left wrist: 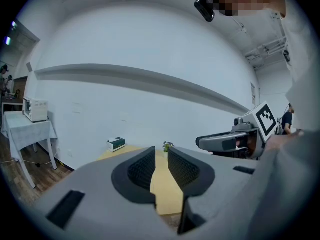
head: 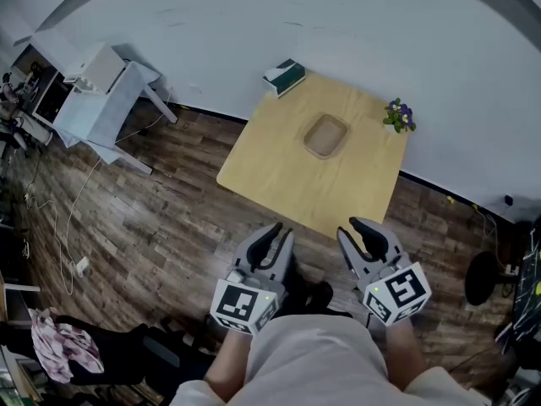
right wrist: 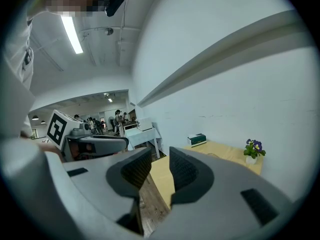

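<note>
Left gripper [head: 275, 231]: jaws only a little apart, with a narrow gap and nothing between the pads (through the gap in the left gripper view, only the far table top). Right gripper [head: 362, 227]: the same, slightly parted and empty. Both held low and close to the body, side by side, above the wooden floor [head: 169, 218], just short of the near edge of the light wooden table [head: 279, 172] and not touching it.

Straight ahead of both, about the middle of the table: a shallow beige tray [head: 325, 135], flat on the top and apart from everything else. Seen from the head view, a little right of the left gripper's line and a little left of the right one's, so almost between the two; judged slightly nearer to the right gripper. Nearly square with rounded corners, so no clear long axis to tell.

Further behind, at the back left corner, a green box [head: 283, 76]; at the back right corner, a small potted plant [head: 398, 115] with purple flowers. Both well apart from the tray.
</note>
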Tool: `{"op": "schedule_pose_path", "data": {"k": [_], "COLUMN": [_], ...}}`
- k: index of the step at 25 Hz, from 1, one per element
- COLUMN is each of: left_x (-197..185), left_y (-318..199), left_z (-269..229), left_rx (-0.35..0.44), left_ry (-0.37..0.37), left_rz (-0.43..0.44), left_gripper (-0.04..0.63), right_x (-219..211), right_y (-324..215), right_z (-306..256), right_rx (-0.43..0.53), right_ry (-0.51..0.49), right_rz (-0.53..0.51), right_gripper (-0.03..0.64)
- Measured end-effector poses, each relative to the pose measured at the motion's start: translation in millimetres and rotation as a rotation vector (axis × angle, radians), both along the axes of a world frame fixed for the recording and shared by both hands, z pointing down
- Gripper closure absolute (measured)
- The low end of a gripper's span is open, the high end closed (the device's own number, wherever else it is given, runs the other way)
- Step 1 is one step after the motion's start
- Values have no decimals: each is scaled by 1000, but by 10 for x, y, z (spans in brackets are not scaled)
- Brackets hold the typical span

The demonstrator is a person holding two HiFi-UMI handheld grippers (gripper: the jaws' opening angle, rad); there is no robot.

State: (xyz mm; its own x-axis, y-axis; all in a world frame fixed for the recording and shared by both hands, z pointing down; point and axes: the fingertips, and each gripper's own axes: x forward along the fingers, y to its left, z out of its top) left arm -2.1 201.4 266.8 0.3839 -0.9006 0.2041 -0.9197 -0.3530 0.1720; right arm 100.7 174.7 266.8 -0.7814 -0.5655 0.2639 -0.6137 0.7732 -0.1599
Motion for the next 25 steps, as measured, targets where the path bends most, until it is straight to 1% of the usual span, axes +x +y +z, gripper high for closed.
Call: {"op": "schedule_pose_path", "data": {"k": [4,11,18,25], "left_x": [-142,-352,-522,-665], "left_y": [-228,-622,-907,-1079], "left_z": [15,10,-11,136], "left_rx": [-1,12,22,12], "left_ry": [3,9,22,48], "left_rz": [11,59,128,209], "left_gripper": [509,499,499,499], "right_x": [-157,-378,-601,-817], "right_y": [-225,-589,-813,-959], "right_z": [8,-6,-16,99], "right_rx": [-3,-2,6,11], "right_ry": [6,30,58,135], "right_rz": [6,40,84,114], "right_gripper": [476,453,446,445]}}
